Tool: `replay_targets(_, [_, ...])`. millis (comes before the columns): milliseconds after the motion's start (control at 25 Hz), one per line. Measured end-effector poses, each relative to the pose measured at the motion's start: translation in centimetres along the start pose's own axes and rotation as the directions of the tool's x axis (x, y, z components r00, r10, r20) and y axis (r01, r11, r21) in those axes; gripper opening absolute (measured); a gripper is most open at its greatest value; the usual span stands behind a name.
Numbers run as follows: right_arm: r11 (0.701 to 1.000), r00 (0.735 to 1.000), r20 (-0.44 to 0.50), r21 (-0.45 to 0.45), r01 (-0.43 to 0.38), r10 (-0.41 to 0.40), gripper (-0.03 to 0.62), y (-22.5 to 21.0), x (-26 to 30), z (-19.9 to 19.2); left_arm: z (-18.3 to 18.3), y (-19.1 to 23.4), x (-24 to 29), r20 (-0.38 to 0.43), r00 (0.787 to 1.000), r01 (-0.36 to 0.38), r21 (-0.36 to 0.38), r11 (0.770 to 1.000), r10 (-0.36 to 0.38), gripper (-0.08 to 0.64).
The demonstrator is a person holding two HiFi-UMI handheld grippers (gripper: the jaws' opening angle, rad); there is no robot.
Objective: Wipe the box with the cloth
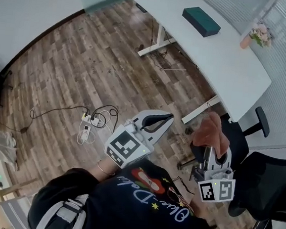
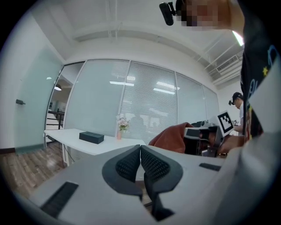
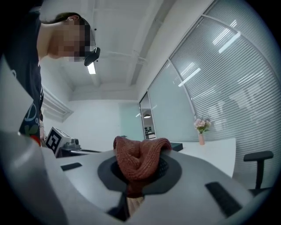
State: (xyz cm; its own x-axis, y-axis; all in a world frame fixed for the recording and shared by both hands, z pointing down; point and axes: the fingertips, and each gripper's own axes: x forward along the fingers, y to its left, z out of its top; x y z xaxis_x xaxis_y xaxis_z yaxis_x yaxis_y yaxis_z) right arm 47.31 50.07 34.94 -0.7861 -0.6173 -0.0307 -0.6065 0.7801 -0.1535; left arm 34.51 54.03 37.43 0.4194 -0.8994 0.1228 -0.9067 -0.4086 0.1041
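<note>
A dark green box (image 1: 201,21) lies on the white desk (image 1: 225,59) at the top of the head view; it also shows as a dark block (image 2: 91,137) in the left gripper view. My right gripper (image 1: 211,155) is shut on a rust-brown cloth (image 1: 211,131), which bunches between its jaws (image 3: 140,159). The cloth (image 2: 171,137) hangs beside my left gripper too. My left gripper (image 1: 169,117) is shut with nothing in it, its pads (image 2: 130,164) touching. Both grippers are held above the floor, well short of the desk.
A pink vase of flowers (image 1: 256,35) stands at the desk's right end. A black office chair (image 1: 258,174) sits right of my right gripper. A power strip with cables (image 1: 92,122) lies on the wooden floor at my left. Desk legs (image 1: 158,42) stand ahead.
</note>
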Motion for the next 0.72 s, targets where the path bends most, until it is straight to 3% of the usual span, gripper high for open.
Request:
replay_targets(280, [0.994, 0.994, 0.019, 0.006, 0.107, -0.107, 0.026, -3.7, 5.6, 1.1, 2.7, 5.5, 5.5, 0.020, 0.996, 0.091, 0.034, 0.995, -0.092, 0.003])
replay_targets(720, [0.997, 0.997, -0.007, 0.017, 0.079, -0.079, 0.026, -3.3, 18.1, 0.2, 3.4, 17.9, 7.4, 0.023, 0.999, 0.049, -0.008, 0.999, -0.048, 0.003])
